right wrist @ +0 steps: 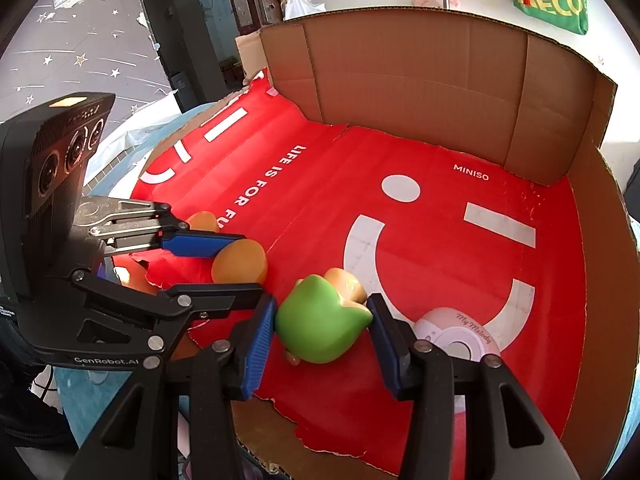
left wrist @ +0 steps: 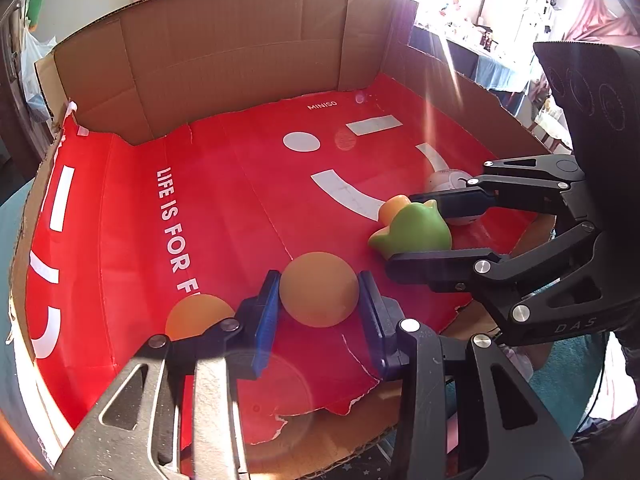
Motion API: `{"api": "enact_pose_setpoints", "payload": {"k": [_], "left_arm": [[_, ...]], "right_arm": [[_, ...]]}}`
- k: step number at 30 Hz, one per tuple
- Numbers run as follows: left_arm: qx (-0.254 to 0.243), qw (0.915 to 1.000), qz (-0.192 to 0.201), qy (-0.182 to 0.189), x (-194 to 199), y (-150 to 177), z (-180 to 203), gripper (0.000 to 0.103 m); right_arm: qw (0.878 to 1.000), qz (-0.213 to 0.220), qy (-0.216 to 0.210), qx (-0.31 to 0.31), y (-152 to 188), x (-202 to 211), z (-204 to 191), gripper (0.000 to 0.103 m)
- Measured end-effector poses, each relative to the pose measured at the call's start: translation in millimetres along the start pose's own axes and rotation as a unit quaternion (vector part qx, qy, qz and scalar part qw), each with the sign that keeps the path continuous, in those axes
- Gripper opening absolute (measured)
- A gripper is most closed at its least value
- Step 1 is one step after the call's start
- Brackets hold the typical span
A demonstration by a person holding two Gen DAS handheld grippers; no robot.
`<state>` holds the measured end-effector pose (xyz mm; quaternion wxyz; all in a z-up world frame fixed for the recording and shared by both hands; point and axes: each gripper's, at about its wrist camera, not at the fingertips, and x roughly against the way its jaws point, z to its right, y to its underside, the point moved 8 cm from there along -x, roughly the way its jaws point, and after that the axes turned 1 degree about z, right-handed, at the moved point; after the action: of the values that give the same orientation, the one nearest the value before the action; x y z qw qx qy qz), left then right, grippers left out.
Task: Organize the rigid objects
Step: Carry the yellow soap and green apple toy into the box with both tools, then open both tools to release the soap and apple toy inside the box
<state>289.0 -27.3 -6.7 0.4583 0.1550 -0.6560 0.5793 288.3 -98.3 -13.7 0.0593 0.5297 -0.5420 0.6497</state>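
Nearest in the left wrist view, the left gripper [left wrist: 320,300] clamps an orange ball [left wrist: 319,289]. A second orange ball [left wrist: 192,314] beside it shows fully only here. The right gripper [right wrist: 323,330] pinches a green-and-orange plastic toy [right wrist: 320,326]. Just beyond lies a pink round gadget [right wrist: 456,334], its "My Melody" lettering readable only in the right wrist view, on red printed paper [right wrist: 420,152] lining a cardboard box [right wrist: 420,72].

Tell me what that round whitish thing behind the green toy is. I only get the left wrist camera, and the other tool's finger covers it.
Observer: In the right wrist view it's a pale pink round plastic gadget lying flat on the red paper sheet, with "My Melody" written on top.
Operator: Does the green toy have feet?
Observer: Yes, a small orange foot pokes out under the green rounded plastic toy figure, on its near side.
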Motion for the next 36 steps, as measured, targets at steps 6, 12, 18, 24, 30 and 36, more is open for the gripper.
{"api": "enact_pose_setpoints", "payload": {"k": [6,12,18,24,30,36], "left_arm": [[-0.002,1.0,0.003,0.001,-1.9,-0.9,-0.1,0.038],[0.002,1.0,0.005,0.008,-1.1,-2.0,-1.0,0.047],[0.005,0.9999,0.006,0.009,-0.1,-2.4,-2.0,0.047],[0.008,0.9998,0.015,0.006,6.5,-4.6,-4.0,0.053],[0.015,0.9994,0.032,0.003,20.1,-8.0,-6.3,0.056],[0.034,0.9979,0.055,-0.002,41.0,-7.7,-9.3,0.067]], "right_arm": [[1.0,-0.005,-0.004,-0.002,1.9,-2.9,-1.0,0.049],[1.0,-0.005,-0.008,-0.002,2.5,-4.7,-1.8,0.05],[1.0,-0.006,-0.01,-0.002,2.4,-4.6,-1.9,0.05],[1.0,-0.003,-0.01,-0.002,0.2,-1.2,-1.6,0.05],[1.0,0.003,-0.002,0.0,-3.6,6.6,-0.8,0.05],[1.0,0.009,0.007,0.0,-4.9,16.8,-2.5,0.054]]}}
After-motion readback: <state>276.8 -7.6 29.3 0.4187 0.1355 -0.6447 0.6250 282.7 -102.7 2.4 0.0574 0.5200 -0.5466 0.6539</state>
